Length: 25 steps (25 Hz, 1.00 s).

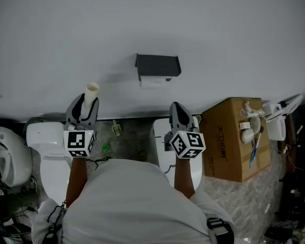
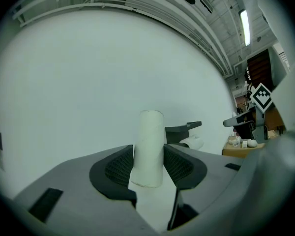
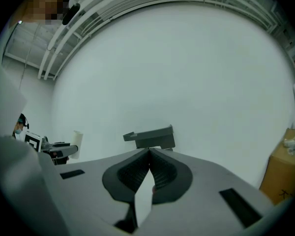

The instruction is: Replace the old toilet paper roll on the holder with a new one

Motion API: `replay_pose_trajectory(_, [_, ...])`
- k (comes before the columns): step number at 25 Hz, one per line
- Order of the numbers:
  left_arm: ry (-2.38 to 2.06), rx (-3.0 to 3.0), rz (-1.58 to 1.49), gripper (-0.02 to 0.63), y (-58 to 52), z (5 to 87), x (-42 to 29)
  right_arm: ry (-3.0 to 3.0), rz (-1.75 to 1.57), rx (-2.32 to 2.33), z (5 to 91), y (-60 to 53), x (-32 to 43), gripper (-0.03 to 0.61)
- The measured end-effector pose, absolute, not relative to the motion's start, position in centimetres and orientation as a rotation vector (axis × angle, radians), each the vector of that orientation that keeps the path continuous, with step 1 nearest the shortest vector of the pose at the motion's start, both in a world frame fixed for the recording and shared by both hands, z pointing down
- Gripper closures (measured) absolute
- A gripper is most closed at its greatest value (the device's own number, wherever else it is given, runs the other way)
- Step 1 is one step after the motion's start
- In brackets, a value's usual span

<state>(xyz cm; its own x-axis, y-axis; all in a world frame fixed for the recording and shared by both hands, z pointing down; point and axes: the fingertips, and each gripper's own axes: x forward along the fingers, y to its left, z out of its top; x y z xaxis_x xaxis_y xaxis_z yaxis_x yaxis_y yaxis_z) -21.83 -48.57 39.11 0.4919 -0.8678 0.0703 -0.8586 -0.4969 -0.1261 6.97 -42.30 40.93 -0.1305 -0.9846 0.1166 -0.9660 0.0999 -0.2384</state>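
Our left gripper [image 1: 85, 105] has its jaws clamped on a bare cardboard tube [image 2: 150, 146], which stands upright between the pads, while our right gripper [image 3: 149, 154] has its jaws pressed together on nothing. The dark toilet paper holder [image 1: 157, 65] hangs on the wall [image 1: 234, 29] ahead of and above both grippers, with a white roll [image 1: 152, 82] showing just beneath it, its long axis level along the wall. We judge the empty right gripper the nearer one, since the left, with the tube, sits well off to the holder's left.
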Motion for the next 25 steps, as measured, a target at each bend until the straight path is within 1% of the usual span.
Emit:
replay_pose_trajectory(10, [1.582,-2.646,-0.136,0.402,-48.3,38.8,-23.6,2.319,-0.328,-2.023,40.7,-42.1,5.9,0.573])
replay_pose_trajectory(25, [1.611,-2.599,-0.108,0.402,-47.9,37.5,-23.9,2.306,-0.368,-1.994,40.5,-41.5,7.3,0.572])
